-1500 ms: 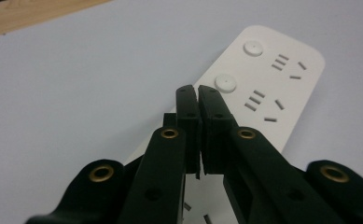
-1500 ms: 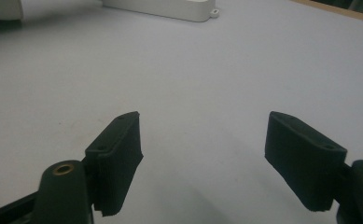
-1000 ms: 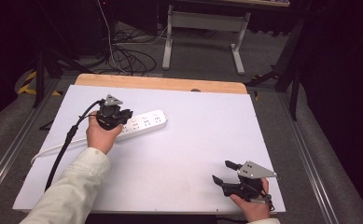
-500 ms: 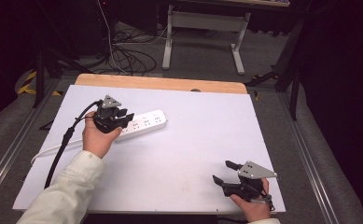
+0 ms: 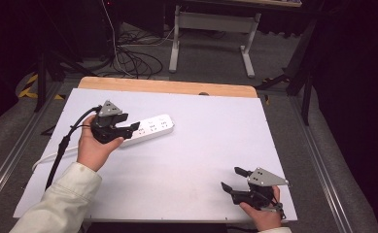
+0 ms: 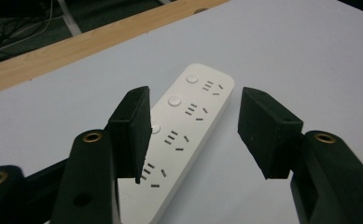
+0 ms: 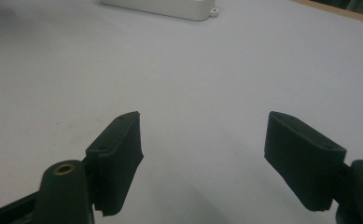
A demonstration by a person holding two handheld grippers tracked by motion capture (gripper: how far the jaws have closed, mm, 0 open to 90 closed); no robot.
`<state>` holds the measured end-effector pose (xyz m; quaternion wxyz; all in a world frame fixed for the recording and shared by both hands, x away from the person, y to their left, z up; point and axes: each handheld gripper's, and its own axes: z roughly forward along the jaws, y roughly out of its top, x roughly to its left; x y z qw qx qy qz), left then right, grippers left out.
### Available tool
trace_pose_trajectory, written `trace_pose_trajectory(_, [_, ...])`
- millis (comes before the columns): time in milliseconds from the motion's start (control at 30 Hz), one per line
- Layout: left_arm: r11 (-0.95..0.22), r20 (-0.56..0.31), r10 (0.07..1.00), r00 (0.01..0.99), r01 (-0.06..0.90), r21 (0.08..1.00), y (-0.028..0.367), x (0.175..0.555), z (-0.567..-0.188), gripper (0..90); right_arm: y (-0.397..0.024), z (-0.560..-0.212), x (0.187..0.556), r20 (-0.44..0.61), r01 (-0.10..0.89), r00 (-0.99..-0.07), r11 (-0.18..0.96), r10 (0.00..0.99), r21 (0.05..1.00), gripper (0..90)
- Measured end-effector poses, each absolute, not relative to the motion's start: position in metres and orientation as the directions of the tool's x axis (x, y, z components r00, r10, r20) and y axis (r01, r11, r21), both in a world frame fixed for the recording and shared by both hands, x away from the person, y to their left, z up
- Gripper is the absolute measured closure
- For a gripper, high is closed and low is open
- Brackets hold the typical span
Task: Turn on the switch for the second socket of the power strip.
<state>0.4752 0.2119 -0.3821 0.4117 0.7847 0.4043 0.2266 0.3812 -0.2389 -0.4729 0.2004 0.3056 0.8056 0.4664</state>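
Observation:
A white power strip [image 5: 150, 128] lies flat on the white table top [image 5: 196, 145], left of centre, with several sockets and round buttons facing up [image 6: 188, 121]. My left gripper [image 5: 130, 128] hovers over the strip's near end, open, its jaws astride the strip without touching it [image 6: 193, 135]. Its black cable trails off to the left. My right gripper [image 5: 235, 178] rests low at the table's front right corner, open and empty [image 7: 202, 158]. The strip's end [image 7: 170, 8] lies far ahead of it.
A wooden strip [image 5: 167, 86] edges the table's far side. Metal rails [image 5: 317, 160] run along both sides. Beyond the table stand a white stand's legs [image 5: 211, 34] and loose cables [image 5: 128, 58] on the floor. The strip's white cord [image 5: 55, 156] runs off left.
My left gripper has shifted slightly back and left along the power strip. The right gripper has not moved.

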Motion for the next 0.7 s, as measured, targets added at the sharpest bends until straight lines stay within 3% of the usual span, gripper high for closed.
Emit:
trace_pose_trajectory(300, [-0.333,0.016,0.788,0.616,0.404,0.852,0.218,0.444,-0.369,35.0,-0.238,-0.473,0.381,-0.041,0.302,-0.735,0.380,0.677,0.874,27.6])
trace_pose_trajectory(500, [-0.325,0.020,0.758,0.652,0.352,0.878,0.226,0.424,-0.367,32.1,-0.238,-0.472,0.380,-0.040,0.302,-0.733,0.378,0.679,0.875,27.6])
trace_pose_trajectory(700, [-0.283,-0.030,0.720,0.693,0.333,0.899,0.239,0.406,-0.375,32.1,-0.238,-0.472,0.380,-0.040,0.303,-0.733,0.379,0.679,0.875,27.6])
